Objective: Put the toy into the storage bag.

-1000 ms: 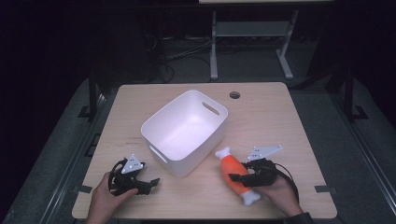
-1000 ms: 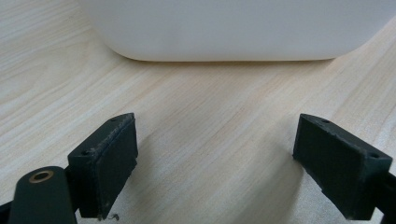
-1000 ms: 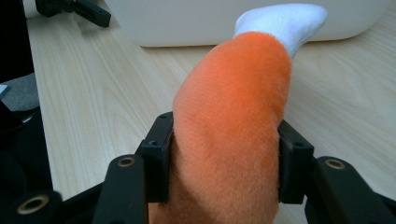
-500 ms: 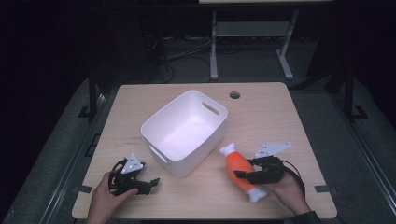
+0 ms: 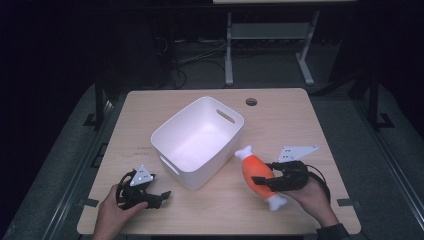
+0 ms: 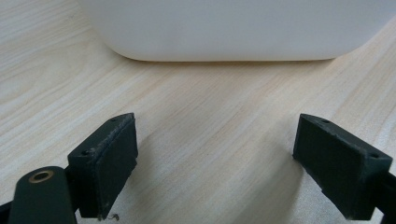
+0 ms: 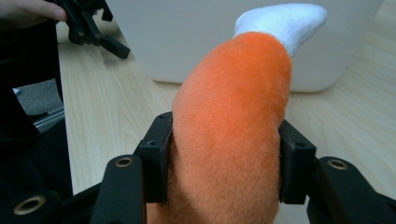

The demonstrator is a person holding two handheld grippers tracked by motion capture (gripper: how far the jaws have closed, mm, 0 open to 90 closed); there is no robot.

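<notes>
On table [image 5: 310, 115]: one white bin [image 5: 198, 140], one orange plush toy [image 5: 258, 172], two grippers.

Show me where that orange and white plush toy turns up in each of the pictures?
High view: the plush toy lies lower right of centre, clamped in the right claw.
Right gripper view: it fills the centre, between the two black jaws.
Left gripper view: not in it.
Shared landmark: the white bin, whose wall stands along the top of both gripper views.
</notes>
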